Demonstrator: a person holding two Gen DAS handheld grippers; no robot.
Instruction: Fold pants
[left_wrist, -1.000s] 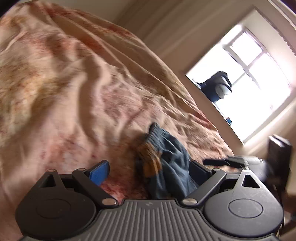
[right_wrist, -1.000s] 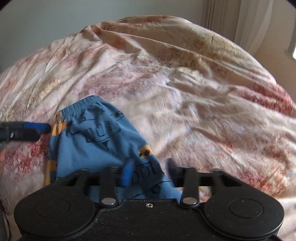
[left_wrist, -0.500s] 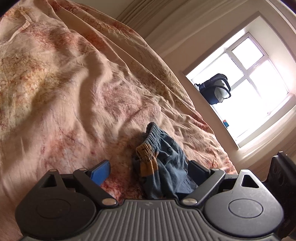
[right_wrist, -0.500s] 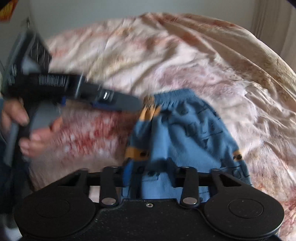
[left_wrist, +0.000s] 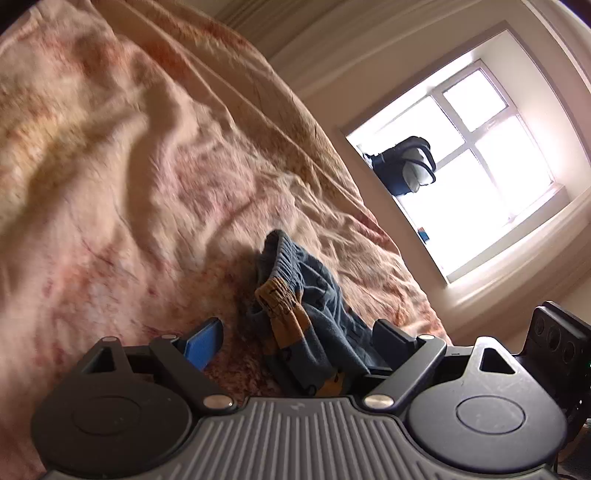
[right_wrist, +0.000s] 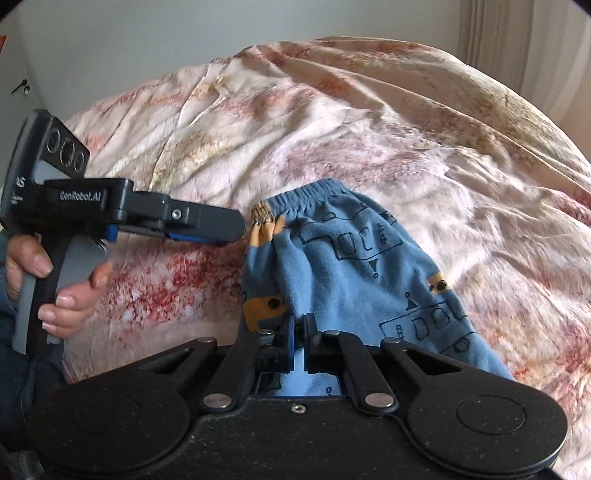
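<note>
The blue pants (right_wrist: 332, 266) lie on the floral bedspread (right_wrist: 406, 140), near its front edge, with the elastic waistband (right_wrist: 306, 194) turned away from the right wrist camera and the legs coming toward it. The right gripper (right_wrist: 299, 332) has just been closing, and its jaws now pinch the fabric at the near end of the pants. The left gripper (left_wrist: 295, 338) stands wide open, with the bunched waistband end between its fingers, but the pads do not seem to press on the cloth. A hand (right_wrist: 55, 288) holds its handle at the left. Behind the bed there is a bright window (left_wrist: 480, 158).
</note>
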